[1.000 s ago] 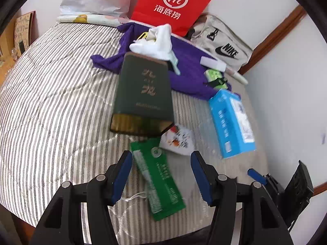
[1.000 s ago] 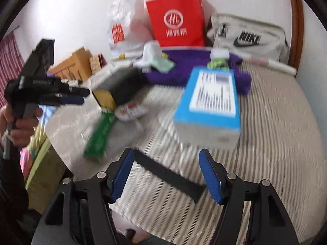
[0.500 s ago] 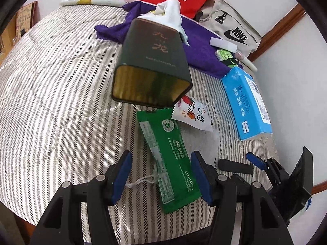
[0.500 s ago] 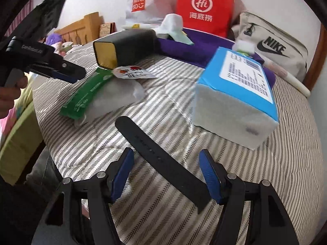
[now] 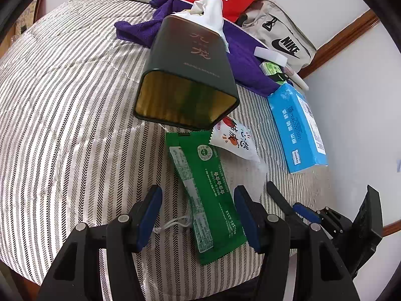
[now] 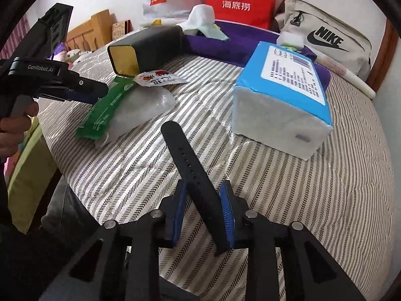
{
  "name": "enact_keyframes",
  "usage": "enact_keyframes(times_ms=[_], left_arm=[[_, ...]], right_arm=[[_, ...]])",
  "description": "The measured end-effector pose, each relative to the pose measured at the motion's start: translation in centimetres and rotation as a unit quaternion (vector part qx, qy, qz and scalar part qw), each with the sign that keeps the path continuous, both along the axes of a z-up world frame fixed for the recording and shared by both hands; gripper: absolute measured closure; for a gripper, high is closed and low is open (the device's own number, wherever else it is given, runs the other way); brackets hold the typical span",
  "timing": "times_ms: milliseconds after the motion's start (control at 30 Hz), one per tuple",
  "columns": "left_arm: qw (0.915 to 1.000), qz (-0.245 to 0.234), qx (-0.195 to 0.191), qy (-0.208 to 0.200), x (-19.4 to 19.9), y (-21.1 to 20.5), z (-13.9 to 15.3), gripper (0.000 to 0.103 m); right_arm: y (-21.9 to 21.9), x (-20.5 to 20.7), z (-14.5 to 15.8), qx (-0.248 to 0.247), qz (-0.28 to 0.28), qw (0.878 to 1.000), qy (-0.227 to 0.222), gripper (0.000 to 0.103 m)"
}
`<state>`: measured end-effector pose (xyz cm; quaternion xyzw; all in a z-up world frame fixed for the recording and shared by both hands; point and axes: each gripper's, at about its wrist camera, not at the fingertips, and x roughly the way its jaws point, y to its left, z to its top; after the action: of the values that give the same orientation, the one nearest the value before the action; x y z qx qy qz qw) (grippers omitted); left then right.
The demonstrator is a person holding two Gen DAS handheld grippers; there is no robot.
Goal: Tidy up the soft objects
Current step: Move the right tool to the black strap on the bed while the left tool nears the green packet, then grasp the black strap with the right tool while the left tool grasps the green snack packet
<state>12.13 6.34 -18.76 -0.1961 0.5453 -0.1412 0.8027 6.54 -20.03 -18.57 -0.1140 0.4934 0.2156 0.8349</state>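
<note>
Judging by how much is lying loose, the tidying is barely starting: nothing looks sorted yet. The grey-and-white striped quilted bed cover (image 6: 313, 188) is filling both views, and the crumpled purple cloth (image 5: 245, 60) is spreading across the upper middle of the left wrist view with a white rag (image 5: 210, 7) bunched on it. The blue-wrapped soft pack of tissues (image 6: 280, 92) is sitting at the centre right of the right wrist view, untouched. The dark green rectangular tin (image 5: 190, 75), lying on its side with its gold mouth open toward the camera, is resting at the upper centre, its near edge overlapping 2 sachets: the long green foil packet (image 5: 208, 190) and the small white snack packet (image 5: 235, 140). The left gripper (image 5: 198, 213) is hovering with its blue pads spread wide on either side of the green packet's lower end, gripping nothing. The right gripper (image 6: 204, 213) is closing its pads around the black perforated rubber watch strap (image 6: 190, 170) at the lower centre; whether they are actually pinching it I cannot tell. The tissue pack and the tin are crowding the strap's far side, so lifting it clear will likely need care.
</note>
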Motion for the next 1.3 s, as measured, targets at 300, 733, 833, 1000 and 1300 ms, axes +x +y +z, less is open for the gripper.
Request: enact_keyframes(times_ms=[300,733,833,1000,1300], left_arm=[[0.9998,0.0,-0.02,-0.001,-0.1,0.5,-0.1,0.045],[0.9999,0.0,-0.012,-0.001,-0.5,0.6,0.0,0.045],[0.9998,-0.002,-0.019,-0.004,-0.6,0.3,0.4,0.045],[0.9999,-0.009,0.003,0.001,0.0,-1.6,0.6,0.044],[0.9916,-0.01,0.128,-0.017,0.7,-5.5,0.6,0.044]], right_arm=[[2.2,1.3,0.0,0.005,0.051,0.999,0.006,0.076],[1.4,0.2,0.1,0.016,0.021,0.999,0.029,0.079],[1.9,0.0,0.0,0.006,0.022,1.0,0.01,0.081],[1.6,0.2,0.1,0.02,0.005,1.0,0.007,0.082],[-1.5,-0.9,0.7,0.017,-0.053,0.998,-0.01,0.082]])
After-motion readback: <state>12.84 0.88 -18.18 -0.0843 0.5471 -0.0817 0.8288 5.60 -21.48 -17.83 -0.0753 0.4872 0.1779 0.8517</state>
